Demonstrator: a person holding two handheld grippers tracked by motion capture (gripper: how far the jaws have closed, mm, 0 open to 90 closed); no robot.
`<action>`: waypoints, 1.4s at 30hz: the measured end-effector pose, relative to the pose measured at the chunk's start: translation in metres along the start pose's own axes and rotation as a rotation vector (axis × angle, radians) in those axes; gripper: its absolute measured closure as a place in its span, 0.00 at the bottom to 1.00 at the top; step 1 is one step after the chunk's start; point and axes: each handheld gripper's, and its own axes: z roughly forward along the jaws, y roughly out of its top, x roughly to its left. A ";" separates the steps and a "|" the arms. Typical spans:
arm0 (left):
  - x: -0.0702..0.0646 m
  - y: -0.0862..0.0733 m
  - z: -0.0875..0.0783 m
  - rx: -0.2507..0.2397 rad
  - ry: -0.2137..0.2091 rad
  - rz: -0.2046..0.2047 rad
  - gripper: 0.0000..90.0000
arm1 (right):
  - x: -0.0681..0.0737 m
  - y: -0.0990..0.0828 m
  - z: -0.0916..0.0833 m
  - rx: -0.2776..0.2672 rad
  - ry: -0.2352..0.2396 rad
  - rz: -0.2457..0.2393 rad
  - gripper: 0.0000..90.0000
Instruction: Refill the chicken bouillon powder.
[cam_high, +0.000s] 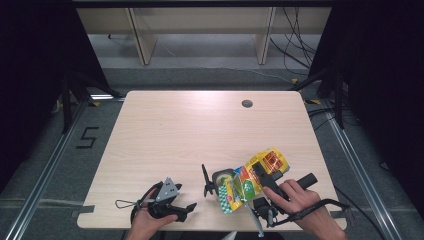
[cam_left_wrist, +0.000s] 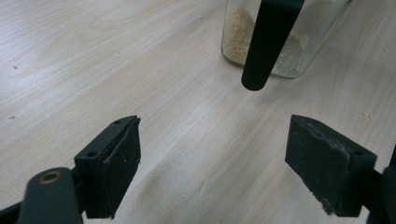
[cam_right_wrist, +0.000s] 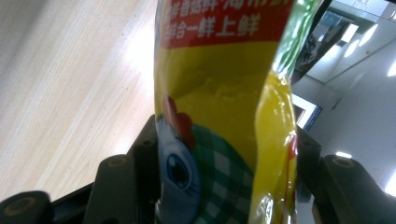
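Right gripper (cam_high: 263, 176) clamps a yellow seasoning bag (cam_high: 252, 181), tilted, its mouth over a clear glass jar (cam_high: 223, 184) near the table's (cam_high: 190, 130) front edge. The jar holds pale granules (cam_left_wrist: 238, 35) at its bottom. Left gripper (cam_high: 186, 210) rests on the table left of the jar, jaws spread wide, nothing between them. A black stick (cam_left_wrist: 268, 39) stands before the jar in the left gripper view.

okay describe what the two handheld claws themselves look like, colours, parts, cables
Both are black handheld tools. The left claw carries a grey three-cornered plate on top and trails a thin black cable loop. Up close, its jaws are flat, black, rectangular blocks with worn, scuffed edges. The right claw has a black cylindrical handle and a black cable. No sleeves visible on either forearm.
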 end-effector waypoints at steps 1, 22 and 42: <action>-0.001 0.000 0.000 -0.002 0.000 -0.014 0.20 | 0.000 0.000 0.000 0.002 0.001 0.002 0.51; -0.001 0.000 0.000 -0.002 -0.003 -0.004 0.20 | 0.000 0.001 -0.002 -0.003 -0.005 0.014 0.51; 0.000 0.000 0.000 0.009 -0.005 0.007 0.20 | 0.000 0.001 -0.002 -0.001 -0.003 0.001 0.51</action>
